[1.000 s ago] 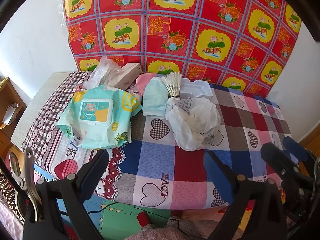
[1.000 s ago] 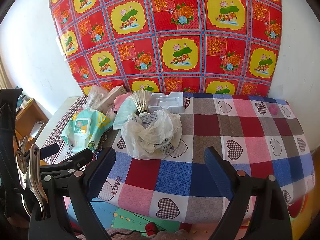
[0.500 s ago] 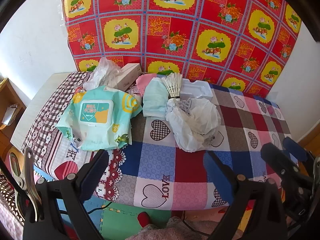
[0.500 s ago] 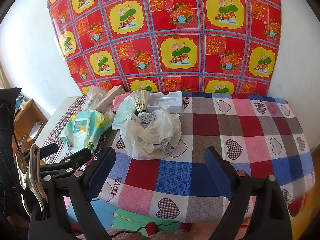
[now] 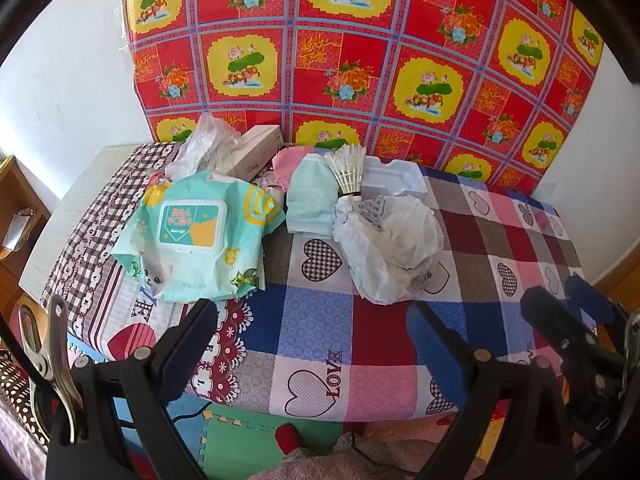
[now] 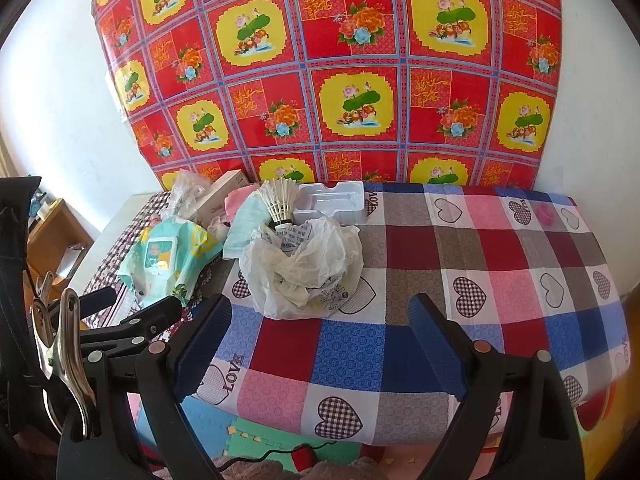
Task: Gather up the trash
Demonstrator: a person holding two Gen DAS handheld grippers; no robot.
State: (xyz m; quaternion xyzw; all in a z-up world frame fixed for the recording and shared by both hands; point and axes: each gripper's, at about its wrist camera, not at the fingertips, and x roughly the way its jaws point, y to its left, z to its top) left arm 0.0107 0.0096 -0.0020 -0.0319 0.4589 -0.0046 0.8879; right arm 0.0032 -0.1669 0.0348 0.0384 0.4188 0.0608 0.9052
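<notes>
A crumpled white plastic bag (image 5: 390, 248) (image 6: 306, 268) lies on the checked tablecloth (image 5: 316, 320) (image 6: 500, 256). Behind it stand a shuttlecock (image 5: 349, 170) (image 6: 280, 200), a white moulded tray (image 5: 394, 178) (image 6: 334, 200), a pale blue mask (image 5: 312, 200) (image 6: 244, 228), and pink cloth (image 5: 288, 160). A teal wet-wipes pack (image 5: 192, 236) (image 6: 168, 256) lies left, with clear plastic wrap (image 5: 208, 144) (image 6: 186, 194) and a small box (image 5: 256, 152) (image 6: 220, 196) behind. My left gripper (image 5: 312, 336) and right gripper (image 6: 320, 328) hover open at the table's near edge, both empty.
A red floral sheet (image 5: 360, 60) (image 6: 340, 80) hangs on the wall behind the table. A wooden shelf (image 5: 16, 216) (image 6: 52, 236) stands at the left. Foam floor mats (image 5: 236, 436) (image 6: 256, 436) lie below the table's front edge. The right half of the cloth holds no objects.
Both views have shifted only slightly; the table objects sit a little lower in the left wrist view. Both grippers have stayed open.
</notes>
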